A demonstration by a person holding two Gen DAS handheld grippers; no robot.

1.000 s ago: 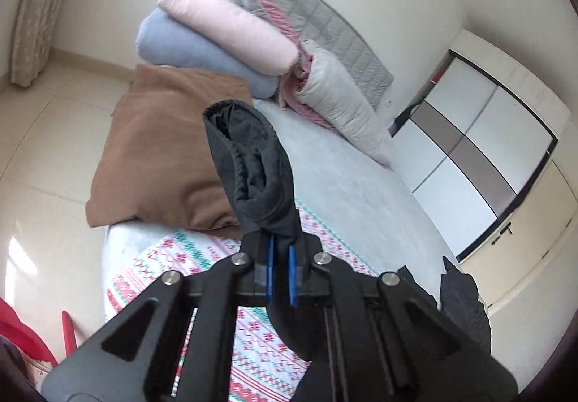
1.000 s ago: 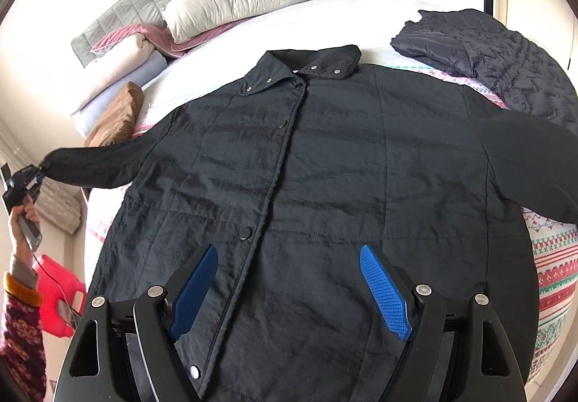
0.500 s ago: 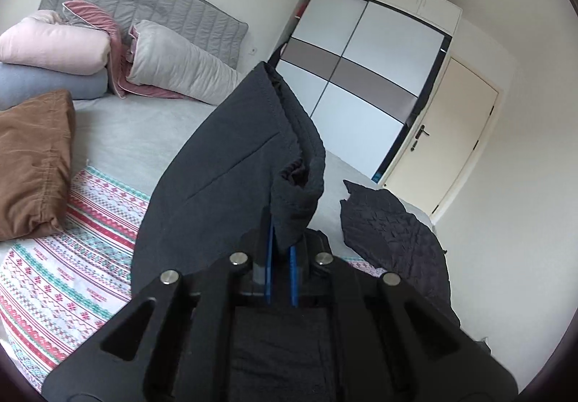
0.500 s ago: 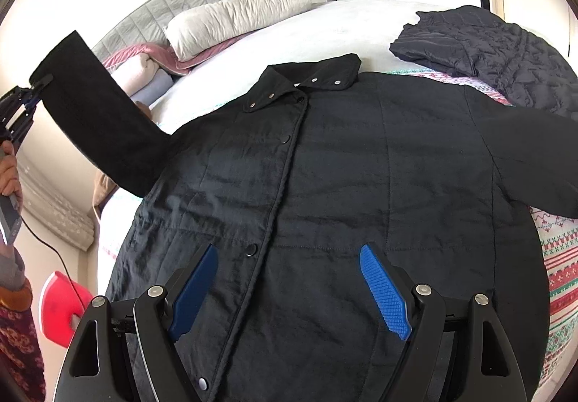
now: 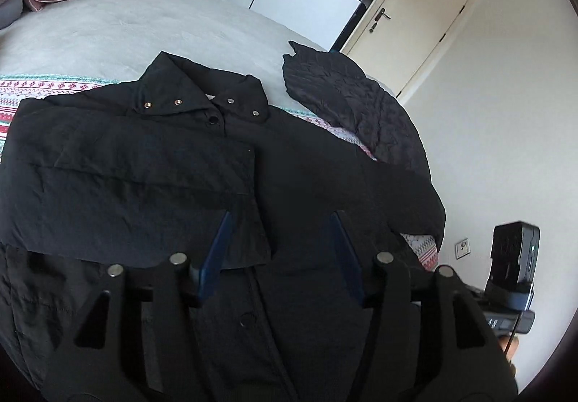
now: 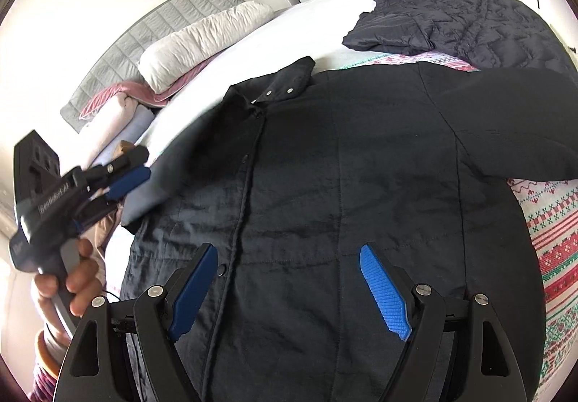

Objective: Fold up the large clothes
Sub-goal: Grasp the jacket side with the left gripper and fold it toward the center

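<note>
A large black jacket lies front-up on the bed, collar toward the headboard; it also shows in the right wrist view. Its left sleeve lies folded across the chest. Its other sleeve stretches out to the right. My left gripper is open and empty just above the folded sleeve's cuff; it appears in the right wrist view at the jacket's left edge. My right gripper is open and empty over the jacket's lower front.
A dark quilted jacket lies on the bed beyond the right sleeve, also in the right wrist view. Pillows and rolled bedding are stacked at the headboard. A patterned blanket lies under the jacket. A door is beyond.
My left gripper carried the left sleeve up and over, laid it across the jacket's chest and opened, letting it go. My right gripper stayed open over the lower front.
</note>
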